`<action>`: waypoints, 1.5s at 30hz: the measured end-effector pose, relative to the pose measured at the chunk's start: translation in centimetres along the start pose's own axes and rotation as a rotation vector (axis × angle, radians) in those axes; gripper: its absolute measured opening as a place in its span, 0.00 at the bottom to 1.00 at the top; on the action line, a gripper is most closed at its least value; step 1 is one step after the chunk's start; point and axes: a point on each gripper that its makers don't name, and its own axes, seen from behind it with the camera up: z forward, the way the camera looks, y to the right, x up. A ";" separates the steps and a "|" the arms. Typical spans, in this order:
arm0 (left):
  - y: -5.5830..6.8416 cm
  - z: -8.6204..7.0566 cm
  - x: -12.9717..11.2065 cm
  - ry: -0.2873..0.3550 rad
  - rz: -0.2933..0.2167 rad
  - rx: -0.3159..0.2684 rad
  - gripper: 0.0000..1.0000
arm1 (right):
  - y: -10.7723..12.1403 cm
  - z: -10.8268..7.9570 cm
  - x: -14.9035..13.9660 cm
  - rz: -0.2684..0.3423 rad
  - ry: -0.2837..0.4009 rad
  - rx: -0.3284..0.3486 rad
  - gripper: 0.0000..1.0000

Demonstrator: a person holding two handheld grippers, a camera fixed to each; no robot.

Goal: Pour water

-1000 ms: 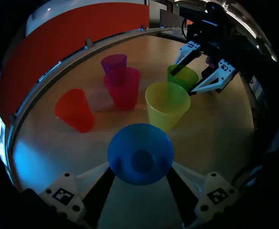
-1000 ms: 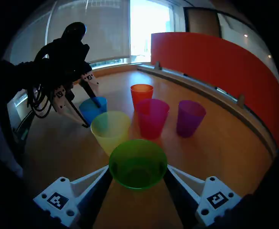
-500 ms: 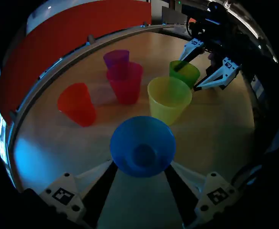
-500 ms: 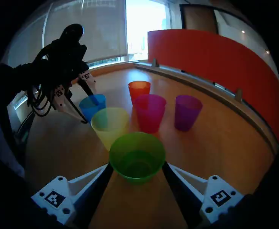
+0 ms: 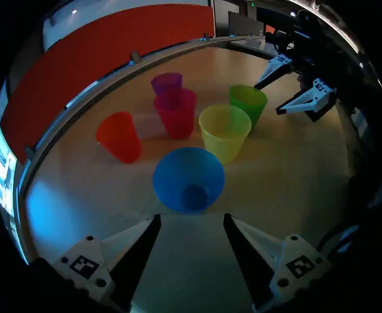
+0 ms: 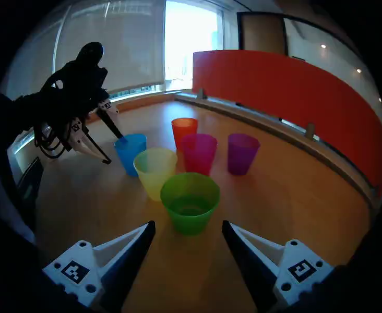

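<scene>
Wooden tabletop before a red partition: in the left gripper view, from left, an orange cup, a purple cup, a magenta cup, a blue cup, a yellow cup and a green cup stand upright. The left gripper, jaws wide, has backed off the blue cup (between its fingers a second ago), which now stands just ahead of the tips. The right gripper, likewise spread and empty, has drawn back from the green cup.
</scene>
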 end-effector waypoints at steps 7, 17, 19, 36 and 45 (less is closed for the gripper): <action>-0.5 -2.8 1.0 0.054 -0.010 0.079 0.89 | -0.9 -2.6 1.7 0.027 0.070 -0.045 0.99; -2.2 -7.6 4.2 0.245 -0.104 0.229 0.89 | -1.4 -5.2 6.0 0.017 0.202 -0.137 0.99; -2.7 -8.5 4.7 0.293 -0.126 0.262 0.90 | -1.3 -5.7 7.1 0.016 0.230 -0.160 0.99; -5.5 -16.4 7.2 0.653 -0.234 0.508 0.96 | 0.9 -10.7 13.7 0.046 0.445 -0.433 0.99; -6.6 -20.0 7.2 0.773 -0.289 0.627 0.96 | 3.0 -14.1 15.2 0.091 0.545 -0.600 0.99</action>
